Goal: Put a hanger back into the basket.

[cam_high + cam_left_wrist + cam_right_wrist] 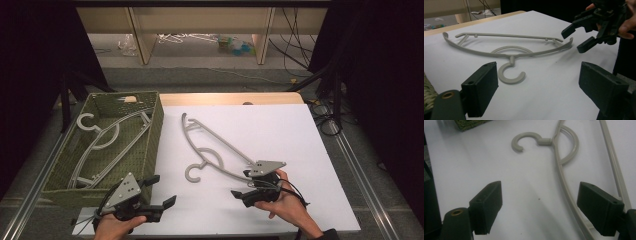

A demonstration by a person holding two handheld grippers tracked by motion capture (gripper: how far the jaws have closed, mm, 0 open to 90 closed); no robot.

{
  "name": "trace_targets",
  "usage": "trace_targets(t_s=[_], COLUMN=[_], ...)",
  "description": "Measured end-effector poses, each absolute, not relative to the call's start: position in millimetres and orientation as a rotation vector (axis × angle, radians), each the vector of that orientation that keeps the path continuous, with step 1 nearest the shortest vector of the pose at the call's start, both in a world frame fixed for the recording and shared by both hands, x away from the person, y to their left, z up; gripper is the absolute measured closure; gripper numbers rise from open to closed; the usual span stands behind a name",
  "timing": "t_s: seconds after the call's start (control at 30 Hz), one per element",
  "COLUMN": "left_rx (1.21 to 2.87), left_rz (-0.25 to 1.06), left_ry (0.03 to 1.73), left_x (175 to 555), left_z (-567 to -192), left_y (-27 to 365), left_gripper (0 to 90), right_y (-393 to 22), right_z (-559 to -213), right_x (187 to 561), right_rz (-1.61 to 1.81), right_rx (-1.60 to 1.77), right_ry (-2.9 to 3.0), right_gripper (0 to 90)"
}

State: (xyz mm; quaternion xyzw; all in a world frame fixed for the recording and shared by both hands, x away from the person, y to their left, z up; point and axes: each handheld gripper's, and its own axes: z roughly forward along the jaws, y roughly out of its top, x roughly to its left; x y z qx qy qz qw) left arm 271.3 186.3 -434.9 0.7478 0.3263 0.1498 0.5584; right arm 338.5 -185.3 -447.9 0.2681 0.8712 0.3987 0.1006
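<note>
A grey plastic hanger (pixel 223 142) lies flat on the white sheet (pixel 280 135), its hook toward the near left. My right gripper (pixel 241 183) hovers open at the hanger's near end. In the right gripper view the jaws (pixel 539 207) are spread wide and one hanger arm (pixel 545 141) runs under the right jaw. My left gripper (pixel 161 190) is open near the front edge, beside the basket. Its own view (pixel 541 87) faces the hanger (pixel 511 60) and the right gripper (pixel 575 38). Neither gripper holds anything.
A green woven basket (pixel 152 145) stands at the left with a second grey hanger (pixel 100 129) lying in it; its corner also shows as the basket (pixel 469 123). Black cables trail over the floor at the right, beyond the table edge.
</note>
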Motion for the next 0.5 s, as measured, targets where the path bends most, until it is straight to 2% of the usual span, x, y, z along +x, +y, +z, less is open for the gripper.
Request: trace_targets(t_s=[0.27, 0.5], left_rx=[1.783, 1.781], left_rz=[0.365, 0.369], left_ry=[0.774, 0.781], left_x=[271.5, 272.5], left_z=[-435.3, -435.9], left_y=[186.8, 188.5], left_gripper=[15.8, 15.8], right_y=[-162.0, -142.2], right_z=[-452.7, -460.7], right_x=[365.2, 391.3], right_rz=[1.09, 0.946], right_rx=[0.774, 0.796], right_ry=[2.603, 2.682], right_gripper=[26.1, 36.1])
